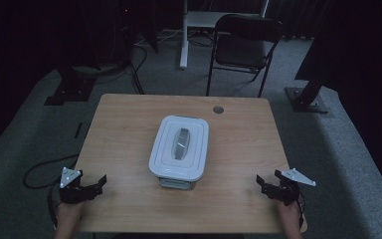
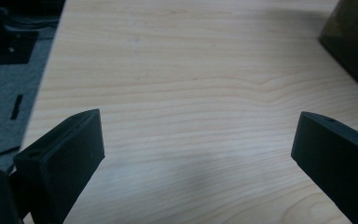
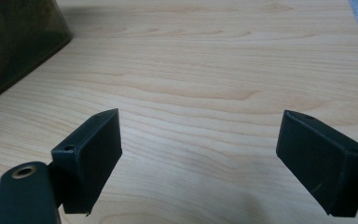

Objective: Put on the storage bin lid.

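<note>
Wood grain runs bare between both pairs of jaws. The left gripper (image 1: 93, 185) sits at the near left edge of the wooden table (image 1: 124, 129), its jaws spread wide with nothing between them; in the left gripper view the left gripper (image 2: 198, 149) looks along the tabletop (image 2: 186, 84), and a dark box corner (image 2: 352, 42) lies ahead of the jaws and off past the right one, well apart from it. The right gripper (image 1: 268, 185) sits at the near right edge, jaws likewise wide apart and holding nothing; in the right gripper view the right gripper (image 3: 198, 149) has the same dark box wall (image 3: 16, 42) ahead and beyond its left jaw. Between the two grippers, farther across the table, stands the container (image 1: 179, 148), a white lid (image 1: 166, 144) with a grey handle (image 1: 181, 143) closed on top.
</note>
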Tool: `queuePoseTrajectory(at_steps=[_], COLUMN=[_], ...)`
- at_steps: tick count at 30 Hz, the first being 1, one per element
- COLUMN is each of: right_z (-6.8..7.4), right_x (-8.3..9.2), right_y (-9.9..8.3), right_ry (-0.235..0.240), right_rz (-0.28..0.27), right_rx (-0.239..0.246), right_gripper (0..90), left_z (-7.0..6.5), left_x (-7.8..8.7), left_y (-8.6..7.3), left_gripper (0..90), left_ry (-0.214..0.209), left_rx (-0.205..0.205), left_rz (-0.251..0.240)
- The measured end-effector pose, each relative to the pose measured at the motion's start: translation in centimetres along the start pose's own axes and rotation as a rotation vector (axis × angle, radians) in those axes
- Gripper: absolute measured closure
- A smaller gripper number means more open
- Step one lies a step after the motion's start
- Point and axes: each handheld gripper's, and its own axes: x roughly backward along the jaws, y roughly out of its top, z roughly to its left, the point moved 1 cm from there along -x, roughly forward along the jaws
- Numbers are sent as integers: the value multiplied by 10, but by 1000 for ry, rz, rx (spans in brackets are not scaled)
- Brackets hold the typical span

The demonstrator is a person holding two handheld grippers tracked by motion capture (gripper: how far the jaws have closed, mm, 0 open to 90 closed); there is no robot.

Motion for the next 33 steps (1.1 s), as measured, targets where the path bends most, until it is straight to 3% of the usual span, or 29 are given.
queuePoseTrajectory(at_steps=[8, 11, 14, 15, 20, 25, 30, 33], right_z=[-12, -17, -21, -21, -24, -21, -13, -12], right_x=[8, 9, 10, 10, 9, 7, 1, 1], right_y=[-8, -13, -17, -17, -19, -19, -19, -19], right_ry=[-40, -76, -95, -115, -120, -149, -211, -208], right_rz=[9, 35, 58, 71, 135, 165, 209, 211], right_rx=[-30, -41, -65, -63, -106, -80, 10, 11], right_gripper=[133, 134, 134, 134, 137, 137, 126, 125], left_z=[16, 23, 30, 31, 34, 34, 38, 38], left_x=[8, 8, 9, 9, 7, 2, 0, -1], left_y=[-8, -13, -17, -17, -20, -22, -22, -22], left_gripper=[34, 34, 34, 34, 34, 34, 28, 28], left_ry=[80, 135, 148, 159, 194, 187, 149, 148], left_rx=[38, 66, 123, 123, 131, 106, 159, 169], left_rz=[41, 95, 122, 132, 186, 257, 274, 275])
